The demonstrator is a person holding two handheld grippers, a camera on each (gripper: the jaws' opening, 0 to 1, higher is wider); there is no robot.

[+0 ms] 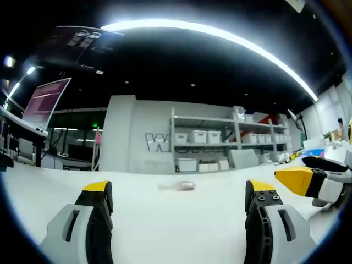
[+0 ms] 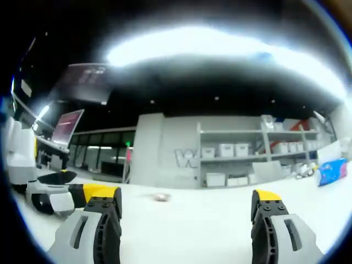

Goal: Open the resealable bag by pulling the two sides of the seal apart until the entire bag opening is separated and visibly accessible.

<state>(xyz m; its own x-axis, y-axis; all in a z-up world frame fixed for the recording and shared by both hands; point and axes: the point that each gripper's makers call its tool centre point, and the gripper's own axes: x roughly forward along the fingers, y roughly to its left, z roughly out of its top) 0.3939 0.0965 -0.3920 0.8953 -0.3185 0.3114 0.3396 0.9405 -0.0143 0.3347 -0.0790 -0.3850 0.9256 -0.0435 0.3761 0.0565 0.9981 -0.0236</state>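
Resealable bag (image 1: 177, 186): lies flat on white tabletop (image 1: 176, 231), well ahead of both claws, long axis crosswise. Left claw (image 1: 179, 192) spread wide, empty; right claw (image 2: 187, 201) likewise. Neither clearly nearer.

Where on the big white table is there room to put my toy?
Bare white tabletop stretches between the left tongs and the small clear resealable bag. It is crowded at the right edge, where the right tongs come in.

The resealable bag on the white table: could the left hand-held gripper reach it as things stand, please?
Probably yes: the left hand-held gripper is open, and bare table lies between it and the resealable bag ahead.
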